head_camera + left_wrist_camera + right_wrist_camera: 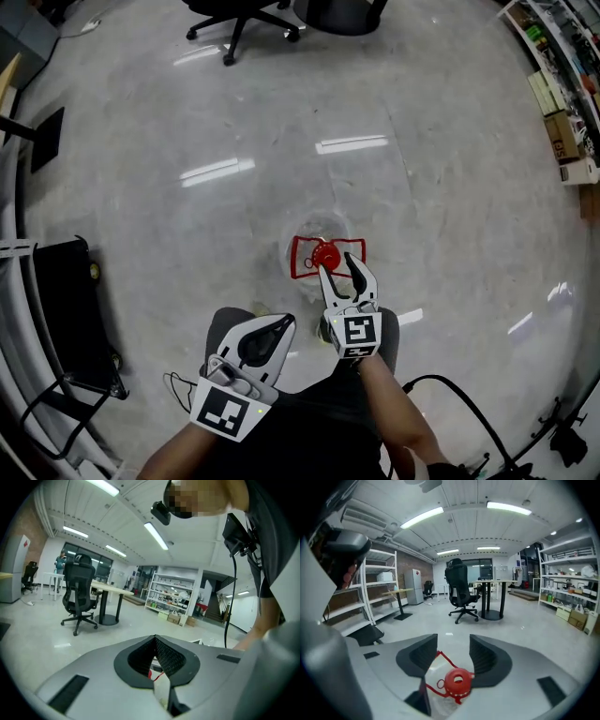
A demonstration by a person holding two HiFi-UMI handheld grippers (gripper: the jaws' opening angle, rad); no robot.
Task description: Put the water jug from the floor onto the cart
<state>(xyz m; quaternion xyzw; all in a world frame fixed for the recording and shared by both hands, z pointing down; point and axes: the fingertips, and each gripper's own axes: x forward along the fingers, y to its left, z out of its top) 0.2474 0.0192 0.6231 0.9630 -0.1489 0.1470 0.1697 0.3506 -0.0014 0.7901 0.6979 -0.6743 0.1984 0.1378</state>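
On floor (441,197) just ahead of me, near centre: clear water jug (317,232), red cap (325,255) up. Right hand-held gripper (337,269) spread, cap between jaws, untouched. Left hand-held gripper (279,326) pressed together, nothing pinched. Jug likely heavy, slick, thin-walled — take red handle (302,260).

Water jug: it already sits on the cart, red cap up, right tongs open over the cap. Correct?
No. The head view shows the water jug standing on the floor instead. Its red cap is up, and the right tongs are open over it.
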